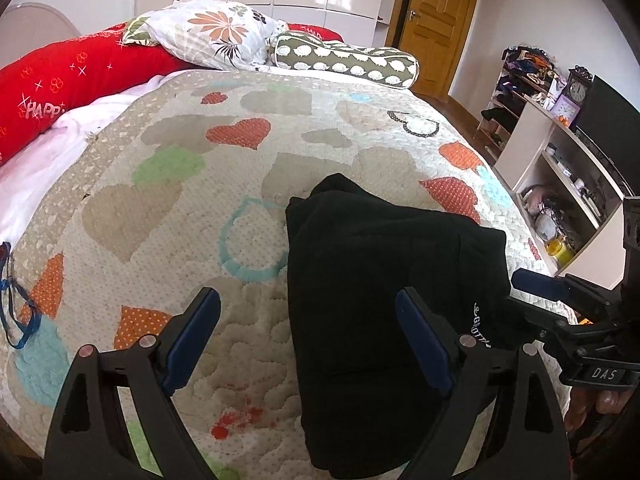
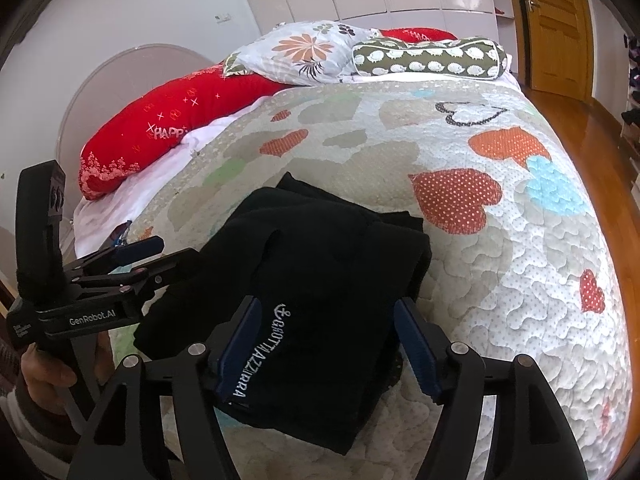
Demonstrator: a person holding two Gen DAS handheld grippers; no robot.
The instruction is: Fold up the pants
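On a heart-patterned quilted bed [image 1: 168, 208], the left gripper [image 1: 308, 340] hovers wide open and empty beside folded black pants [image 1: 380, 280]; the right gripper [image 2: 326, 344] spreads wide over them, gripping nothing.

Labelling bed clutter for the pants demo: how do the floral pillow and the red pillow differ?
1. Pattern: the floral pillow is white with orange and dark flowers; the red pillow is plain red with small white marks and lettering.
2. Shape: the floral pillow is squarish, the red pillow long and bolster-like.
3. Placement: the floral pillow lies partly on top of the red pillow.

Shared: both sit at the bed's far end, away from the folded black pants.
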